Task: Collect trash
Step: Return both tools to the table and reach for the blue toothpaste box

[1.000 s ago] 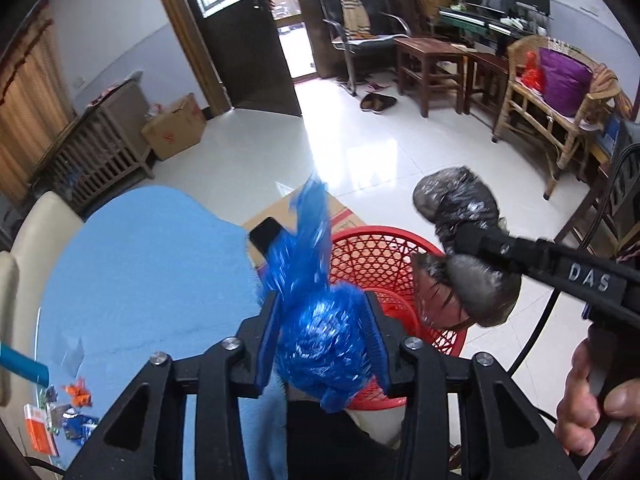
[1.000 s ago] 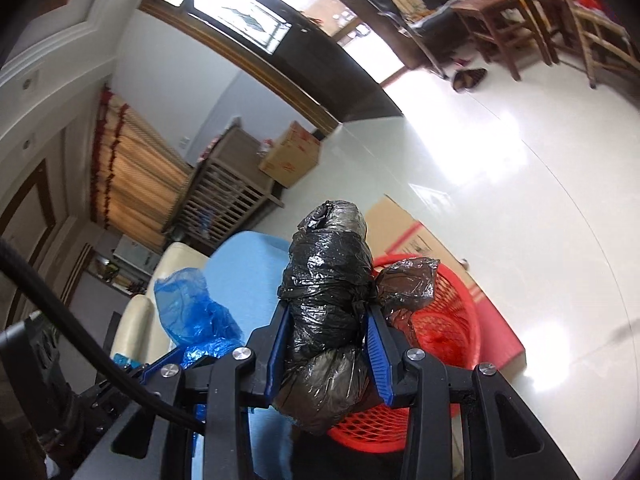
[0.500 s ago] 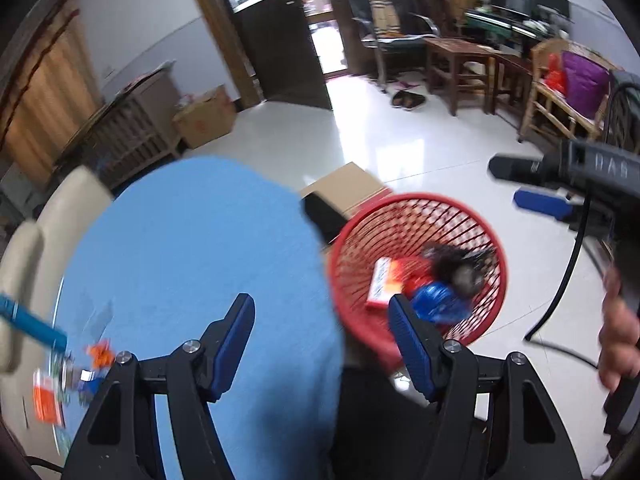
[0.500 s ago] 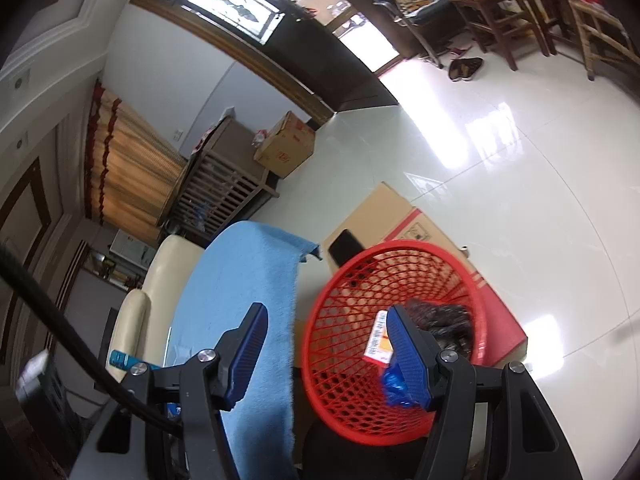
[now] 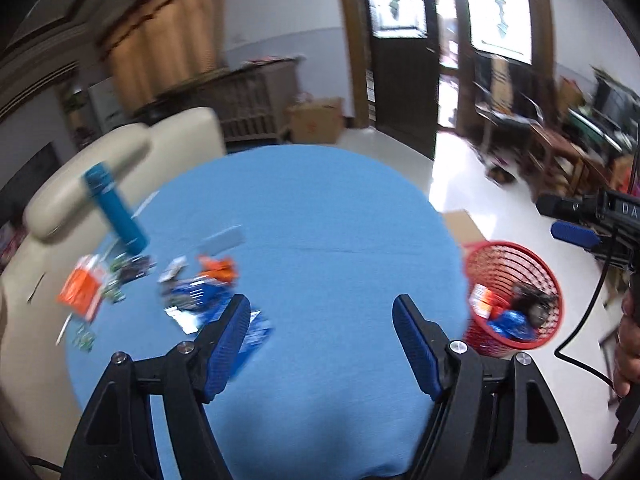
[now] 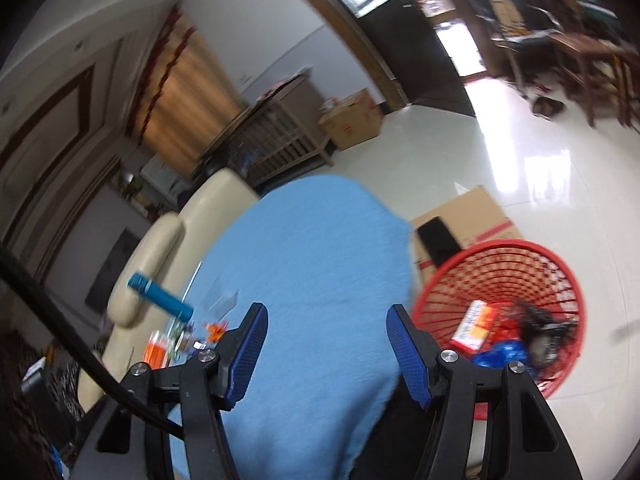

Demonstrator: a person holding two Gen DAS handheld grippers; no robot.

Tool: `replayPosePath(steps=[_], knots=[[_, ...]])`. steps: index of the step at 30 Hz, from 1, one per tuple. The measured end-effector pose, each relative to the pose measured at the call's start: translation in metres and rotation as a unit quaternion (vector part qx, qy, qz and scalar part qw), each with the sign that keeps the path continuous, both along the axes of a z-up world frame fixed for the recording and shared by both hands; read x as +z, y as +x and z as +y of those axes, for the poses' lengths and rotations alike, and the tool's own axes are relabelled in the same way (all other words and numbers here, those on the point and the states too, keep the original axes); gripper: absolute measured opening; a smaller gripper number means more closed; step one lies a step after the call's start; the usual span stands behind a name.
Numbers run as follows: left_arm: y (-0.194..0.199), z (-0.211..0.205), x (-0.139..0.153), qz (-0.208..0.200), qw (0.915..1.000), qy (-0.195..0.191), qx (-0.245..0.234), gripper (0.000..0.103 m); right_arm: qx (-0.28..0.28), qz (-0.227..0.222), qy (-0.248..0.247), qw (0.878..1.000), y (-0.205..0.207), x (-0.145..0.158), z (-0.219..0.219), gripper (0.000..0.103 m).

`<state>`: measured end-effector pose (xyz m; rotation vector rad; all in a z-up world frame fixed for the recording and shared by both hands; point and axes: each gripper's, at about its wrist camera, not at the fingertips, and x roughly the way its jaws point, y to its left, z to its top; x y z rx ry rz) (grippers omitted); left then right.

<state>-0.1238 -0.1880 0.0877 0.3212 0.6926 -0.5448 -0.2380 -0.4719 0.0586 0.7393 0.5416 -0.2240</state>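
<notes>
My left gripper point(image 5: 322, 304) is open and empty above the round blue table point(image 5: 340, 240). My right gripper point(image 6: 326, 312) is open and empty above the same table point(image 6: 312, 264); it also shows at the right edge of the left wrist view point(image 5: 576, 234). A red mesh basket point(image 5: 532, 272) point(image 6: 500, 256) stands on the floor right of the table. It holds a blue bag point(image 5: 512, 325) point(image 6: 500, 354), a black bag point(image 5: 534, 308) point(image 6: 538, 330) and an orange-white packet point(image 5: 482, 306) point(image 6: 476, 326). Loose wrappers point(image 5: 200, 292) point(image 6: 182, 338) lie scattered on the table's left side.
A teal bottle point(image 5: 116, 208) point(image 6: 160, 295) stands on the table near the wrappers. A cream sofa point(image 5: 100, 168) point(image 6: 160, 248) lies behind the table. A flattened cardboard box point(image 6: 468, 216) lies on the white floor by the basket. Chairs and wooden furniture point(image 5: 560, 148) stand far right.
Both grippers opened and dropped the blue and black bags into the red basket. Both views have since swung left from the basket toward the table and its wrappers.
</notes>
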Motion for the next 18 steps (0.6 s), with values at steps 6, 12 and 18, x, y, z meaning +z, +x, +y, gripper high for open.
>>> replayPosePath(steps=[6, 12, 18], knots=[[0.029, 0.097, -0.007, -0.016, 0.9949, -0.025, 0.096, 0.075, 0.089, 0.033, -0.042, 0.995, 0.057, 0.006, 0.071, 0.066], [0.067, 0.2, -0.038, 0.011, 0.9768, -0.041, 0.21, 0.075, 0.188, 0.06, -0.068, 0.978, 0.119, 0.006, 0.146, 0.066], [0.086, 0.266, -0.078, 0.059, 0.9566, -0.048, 0.281, 0.075, 0.262, 0.105, -0.06, 0.957, 0.181, -0.027, 0.205, 0.066]])
